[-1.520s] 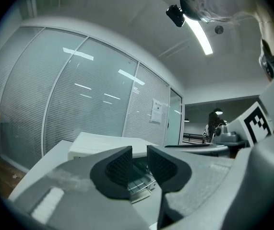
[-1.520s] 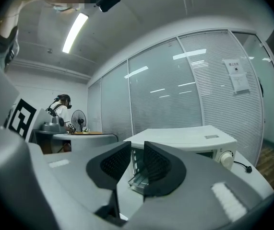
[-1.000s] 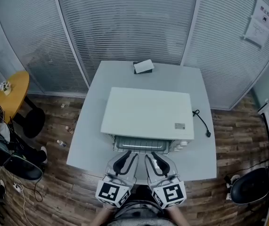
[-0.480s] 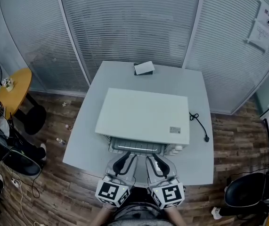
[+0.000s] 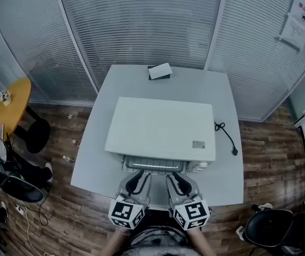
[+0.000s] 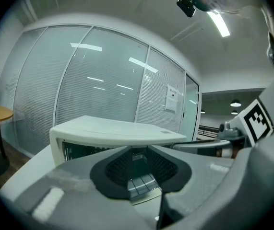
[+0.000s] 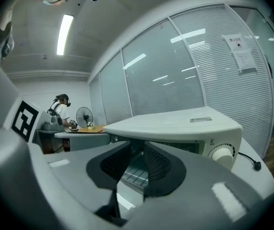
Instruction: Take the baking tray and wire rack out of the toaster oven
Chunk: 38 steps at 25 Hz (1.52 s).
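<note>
At 9 o'clock, far to the side, a round yellow table (image 5: pixel 13 101) is standing. The white worktop (image 5: pixel 96 159) is filling the middle. At its 6 o'clock edge I am holding the left tongs (image 5: pixel 138 176) with the jaws a little way apart, and nothing is sitting between them. Through that small gap I am seeing the wire rack (image 6: pixel 141 183) lying inside the toaster oven (image 5: pixel 163 128), whose open front is facing me at 6 o'clock. I cannot make out the baking tray. A small box (image 5: pixel 160 72) is lying at the worktop's 12 o'clock end. Just beside the left tongs, the right tongs (image 5: pixel 174 176) are pointing at the same open front, jaws also a little apart and gripping nothing. At 3 o'clock of the oven a black cord (image 5: pixel 226 136) is lying on the worktop.
</note>
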Each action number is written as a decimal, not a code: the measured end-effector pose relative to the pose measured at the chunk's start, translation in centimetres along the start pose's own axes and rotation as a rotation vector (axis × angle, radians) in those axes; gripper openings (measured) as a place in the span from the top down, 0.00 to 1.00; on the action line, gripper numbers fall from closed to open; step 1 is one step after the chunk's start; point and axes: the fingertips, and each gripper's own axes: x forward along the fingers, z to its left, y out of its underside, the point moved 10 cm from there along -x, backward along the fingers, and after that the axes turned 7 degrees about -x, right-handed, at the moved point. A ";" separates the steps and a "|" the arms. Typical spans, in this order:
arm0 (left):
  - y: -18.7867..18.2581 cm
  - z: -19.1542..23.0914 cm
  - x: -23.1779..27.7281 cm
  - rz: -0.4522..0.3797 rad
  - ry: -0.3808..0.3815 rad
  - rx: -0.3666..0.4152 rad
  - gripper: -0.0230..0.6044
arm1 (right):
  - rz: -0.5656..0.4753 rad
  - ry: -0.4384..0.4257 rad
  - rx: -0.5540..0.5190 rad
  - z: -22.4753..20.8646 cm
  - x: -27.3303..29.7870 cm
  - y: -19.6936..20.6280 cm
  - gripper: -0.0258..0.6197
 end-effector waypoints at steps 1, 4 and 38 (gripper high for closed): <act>0.3 0.4 0.2 0.010 0.003 -0.014 0.83 | 0.017 0.003 0.007 0.0 0.2 0.4 0.83; 1.6 1.8 0.8 0.044 0.022 -0.084 0.83 | 0.048 0.006 0.099 -0.3 1.1 1.8 0.83; 16.5 14.8 5.1 0.001 0.093 -1.167 0.55 | 0.024 0.087 1.021 -3.8 7.4 14.1 0.60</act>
